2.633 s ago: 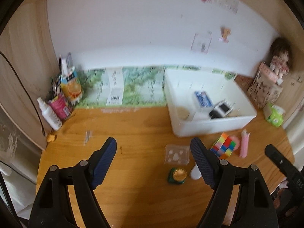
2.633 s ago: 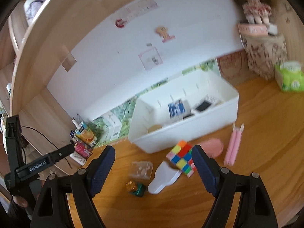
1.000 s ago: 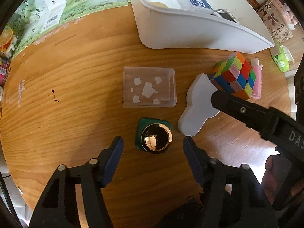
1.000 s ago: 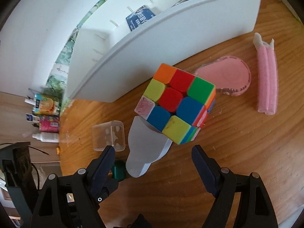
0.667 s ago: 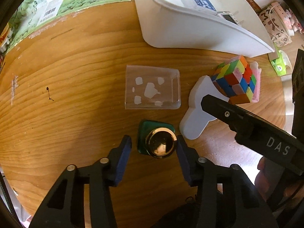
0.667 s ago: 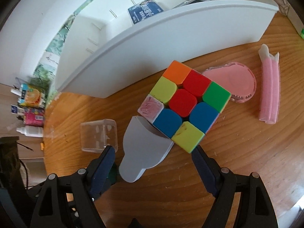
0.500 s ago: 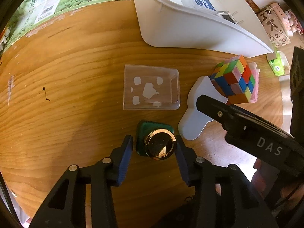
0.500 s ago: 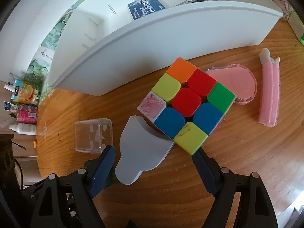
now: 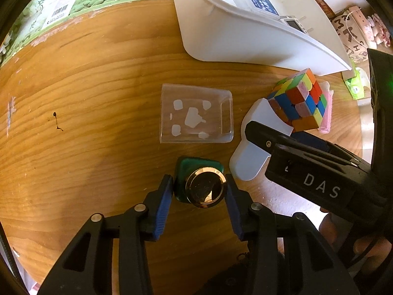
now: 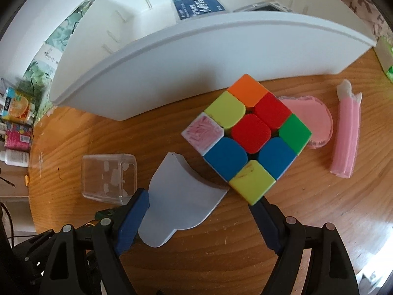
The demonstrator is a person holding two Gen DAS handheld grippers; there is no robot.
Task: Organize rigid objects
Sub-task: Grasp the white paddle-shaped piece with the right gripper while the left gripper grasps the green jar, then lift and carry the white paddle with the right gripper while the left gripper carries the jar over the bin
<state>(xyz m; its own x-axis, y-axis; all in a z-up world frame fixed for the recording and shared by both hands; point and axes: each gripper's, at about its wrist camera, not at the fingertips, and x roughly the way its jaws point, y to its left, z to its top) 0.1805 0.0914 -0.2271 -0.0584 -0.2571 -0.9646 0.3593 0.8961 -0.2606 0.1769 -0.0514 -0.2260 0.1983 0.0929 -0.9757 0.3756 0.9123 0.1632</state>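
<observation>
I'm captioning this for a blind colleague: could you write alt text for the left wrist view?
The left tongs grip a gold-capped green bottle on a wooden table. Beyond lie a clear plastic box, a colour cube and a white bin.

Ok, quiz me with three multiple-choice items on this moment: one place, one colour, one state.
1. Where does the clear plastic box lie?
A. inside the white bin
B. on the wooden table
C. on top of the cube

2. What colour is the centre tile on the puzzle cube's top face?
A. red
B. white
C. black

3. What is the left tool doing?
A. hanging wide over bare wood
B. gripping the pink stick
C. closed on the gold-capped green bottle

Answers: 1 B, it sits on bare wood short of the white bin. 2 A, red centre shows. 3 C, both pads press its sides.
</observation>
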